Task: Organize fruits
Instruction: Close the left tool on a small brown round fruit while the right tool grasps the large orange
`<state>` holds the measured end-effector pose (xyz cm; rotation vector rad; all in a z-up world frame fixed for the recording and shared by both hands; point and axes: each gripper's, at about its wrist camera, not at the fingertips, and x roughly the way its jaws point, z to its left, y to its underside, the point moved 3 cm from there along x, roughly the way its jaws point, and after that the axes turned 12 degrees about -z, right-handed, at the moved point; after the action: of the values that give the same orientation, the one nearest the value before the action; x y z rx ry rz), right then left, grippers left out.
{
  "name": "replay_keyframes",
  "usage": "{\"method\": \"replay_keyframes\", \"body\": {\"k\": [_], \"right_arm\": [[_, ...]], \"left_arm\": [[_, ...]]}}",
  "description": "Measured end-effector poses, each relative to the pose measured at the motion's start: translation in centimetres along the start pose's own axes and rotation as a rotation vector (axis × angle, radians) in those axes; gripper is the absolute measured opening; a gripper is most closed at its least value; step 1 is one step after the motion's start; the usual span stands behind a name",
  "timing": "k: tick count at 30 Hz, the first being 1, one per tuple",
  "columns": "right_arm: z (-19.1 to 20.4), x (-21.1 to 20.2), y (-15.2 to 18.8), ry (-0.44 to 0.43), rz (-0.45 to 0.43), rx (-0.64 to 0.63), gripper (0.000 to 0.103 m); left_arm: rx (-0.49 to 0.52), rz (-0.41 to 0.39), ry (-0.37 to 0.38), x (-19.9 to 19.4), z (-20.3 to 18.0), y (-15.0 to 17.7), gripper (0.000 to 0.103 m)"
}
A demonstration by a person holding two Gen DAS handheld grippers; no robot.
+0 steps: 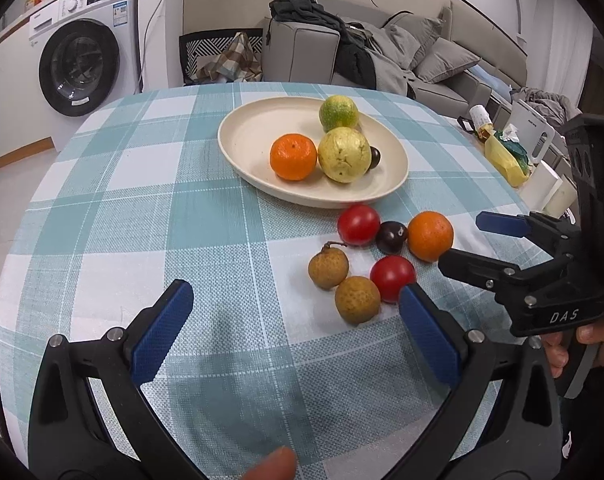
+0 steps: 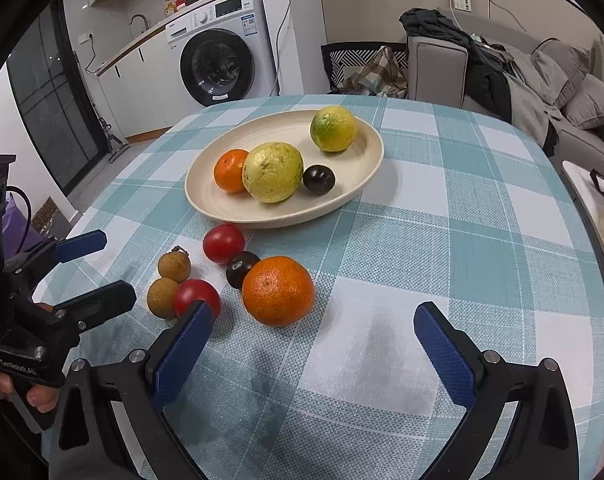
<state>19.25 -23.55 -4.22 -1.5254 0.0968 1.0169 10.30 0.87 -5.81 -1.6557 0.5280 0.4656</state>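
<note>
Black right gripper, "DAS"-marked, apparently.

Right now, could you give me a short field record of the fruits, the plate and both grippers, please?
plate: holds orange, yellow-green fruit, green citrus, dark plum
tablecloth: loose orange, two red tomatoes, dark fruit, two longans
left gripper: open, empty
right gripper: open, empty

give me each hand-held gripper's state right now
Left hand-held gripper: open, holding nothing.
Right hand-held gripper: open, holding nothing.
</note>
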Motion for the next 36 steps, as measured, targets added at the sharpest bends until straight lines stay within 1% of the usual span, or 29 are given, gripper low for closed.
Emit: {"method": "replay_keyframes", "body": {"k": [2,4,6,8,14,19,24,32,36], "right_arm": [[0.0,0.2,0.0,-0.015,0.001,0.007,0.102],[0.2,0.3,0.0,-0.02,0.0,0.001,0.099],[0.2,0.5,-0.1,-0.025,-0.007,0.001,0.089],[0.2,0.6,-0.2,-0.028,-0.006,0.0,0.085],[0.1,0.9,-0.3,-0.037,-0.006,0.001,0.081],[0.1,1.2,-0.3,-0.044,-0.005,-0.002,0.08],[0.2,1.5,-0.1,-0.053,-0.001,-0.013,0.07],[0.7,1.9,0.1,-0.074,0.011,-0.027,0.057],[1.0,1.9,0.1,-0.075,0.013,-0.039,0.051]], "left_arm": [[0.001,0.01,-0.002,0.3,0.0,0.2,0.102],[-0.001,0.018,0.002,0.6,0.0,0.3,0.102],[-0.007,0.021,0.003,0.8,0.0,0.4,0.102],[-0.009,0.029,0.001,1.1,0.1,0.4,0.102],[-0.009,0.057,-0.003,2.1,0.2,0.6,0.102],[-0.008,0.059,0.005,2.3,0.1,0.8,0.102],[-0.006,0.068,0.003,2.6,0.1,0.9,0.102],[-0.014,0.073,0.02,2.6,0.1,1.0,0.102],[-0.003,0.075,0.043,2.6,-0.1,1.1,0.096]]}}
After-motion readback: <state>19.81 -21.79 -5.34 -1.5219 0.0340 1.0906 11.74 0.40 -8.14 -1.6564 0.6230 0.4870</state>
